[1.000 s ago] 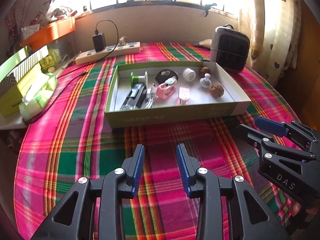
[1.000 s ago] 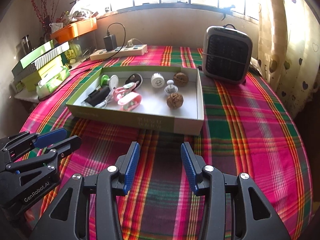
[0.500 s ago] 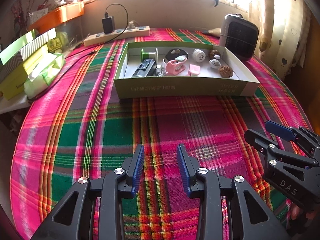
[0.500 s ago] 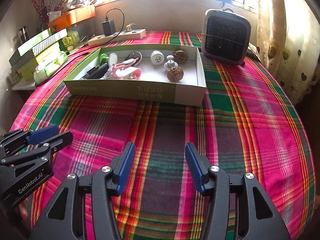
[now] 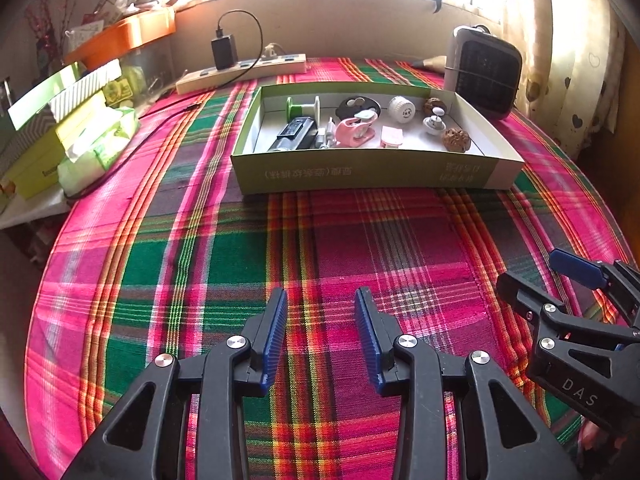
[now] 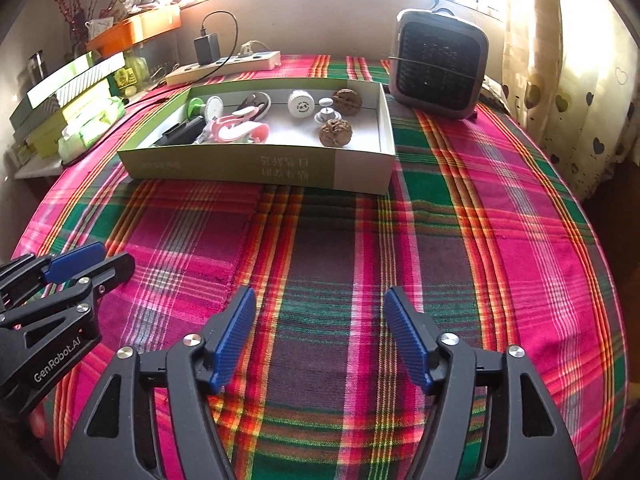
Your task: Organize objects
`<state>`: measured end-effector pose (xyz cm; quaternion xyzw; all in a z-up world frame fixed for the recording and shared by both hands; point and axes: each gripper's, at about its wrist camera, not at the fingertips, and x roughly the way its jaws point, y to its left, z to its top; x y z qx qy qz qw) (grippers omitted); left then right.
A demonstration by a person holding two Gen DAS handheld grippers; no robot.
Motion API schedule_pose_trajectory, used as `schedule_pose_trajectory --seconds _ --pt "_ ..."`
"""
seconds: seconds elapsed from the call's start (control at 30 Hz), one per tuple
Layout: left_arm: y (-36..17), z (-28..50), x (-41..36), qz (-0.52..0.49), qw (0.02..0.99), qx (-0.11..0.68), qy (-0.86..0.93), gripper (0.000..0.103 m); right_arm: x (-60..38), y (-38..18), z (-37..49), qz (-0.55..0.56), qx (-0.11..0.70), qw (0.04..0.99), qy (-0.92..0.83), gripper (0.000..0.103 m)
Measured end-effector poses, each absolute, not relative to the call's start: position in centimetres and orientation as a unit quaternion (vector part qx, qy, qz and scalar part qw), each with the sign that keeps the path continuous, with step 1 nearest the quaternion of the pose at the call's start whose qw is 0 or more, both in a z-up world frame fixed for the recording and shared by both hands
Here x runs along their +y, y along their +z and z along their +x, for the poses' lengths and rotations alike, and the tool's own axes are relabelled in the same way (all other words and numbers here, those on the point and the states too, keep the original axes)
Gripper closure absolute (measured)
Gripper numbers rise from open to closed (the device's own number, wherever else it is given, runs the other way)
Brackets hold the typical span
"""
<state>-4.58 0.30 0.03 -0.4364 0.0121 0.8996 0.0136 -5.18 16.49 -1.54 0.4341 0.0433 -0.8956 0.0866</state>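
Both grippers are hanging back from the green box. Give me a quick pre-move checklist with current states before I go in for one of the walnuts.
1. Left gripper empty, jaws apart: ok.
2. Right gripper empty, jaws apart, wider than the left: ok.
3. Near walnut lies free, apart from the white knob behind it: ok.
4. Cloth between the grippers and the green box is bare: ok.
5. The box's near wall stands in the straight path, so come in from above: not ok.
6. Whether the far walnut touches the box's back wall: cannot tell.
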Motion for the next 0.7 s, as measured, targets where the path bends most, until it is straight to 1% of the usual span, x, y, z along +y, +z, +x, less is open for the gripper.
schedule_pose_trajectory --seconds 0.17,0.3,0.7 --pt "-0.01 -4.56 0.25 -0.435 0.014 0.009 0.9 0.069 16.48 -1.57 -5.21 0.434 0.043 0.086 -0.896 0.033" --pt "0.0 -4.66 0.39 -0.434 0.016 0.012 0.901 0.066 16.46 -1.57 -5.21 0.434 0.044 0.085 -0.896 0.032" --pt "0.05 -4.65 0.45 -0.434 0.016 0.012 0.901 0.065 16.44 -1.54 -5.24 0.435 0.044 0.085 -0.895 0.032"
